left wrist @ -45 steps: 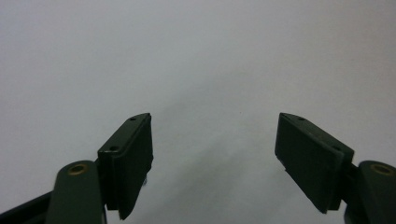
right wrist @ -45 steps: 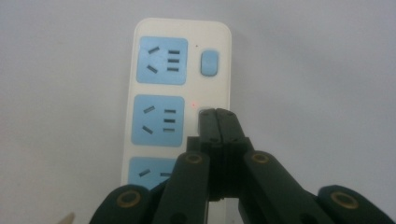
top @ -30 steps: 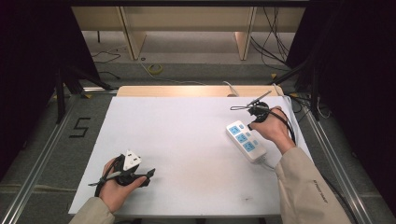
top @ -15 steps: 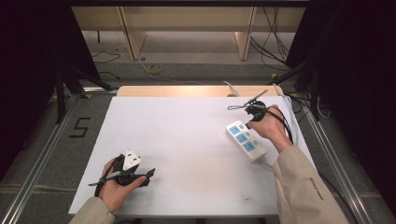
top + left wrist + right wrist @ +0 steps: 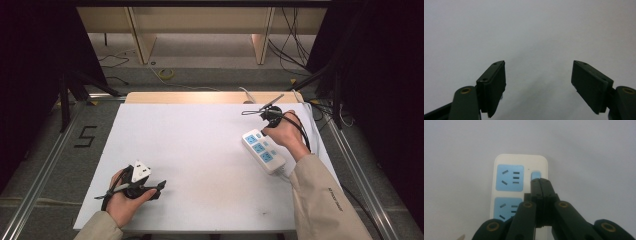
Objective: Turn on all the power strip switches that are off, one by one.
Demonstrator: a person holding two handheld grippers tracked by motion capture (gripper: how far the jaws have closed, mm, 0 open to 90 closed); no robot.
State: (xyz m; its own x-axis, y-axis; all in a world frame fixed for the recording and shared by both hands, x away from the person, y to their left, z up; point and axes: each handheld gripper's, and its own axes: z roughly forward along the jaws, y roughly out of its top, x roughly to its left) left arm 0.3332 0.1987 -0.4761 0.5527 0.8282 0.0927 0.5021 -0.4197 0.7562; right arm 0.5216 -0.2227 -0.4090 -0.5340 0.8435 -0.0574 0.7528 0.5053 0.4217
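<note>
Right gripper view: our right gripper has its fingers together at the power strip switch.
Strip: rigid, light, likely to slide; we'd press, not grasp.
Left gripper: fingers apart over the surface.

A wide white surface fills the middle of the high view, with a strip of bare pale wood showing along its far edge. Over on the right side lies a white power strip, flat on the white top and angled, its blue sockets facing up and a small blue switch beside the end socket. Near the front left corner the left tongs rest low against the surface in the person's hand.
</note>
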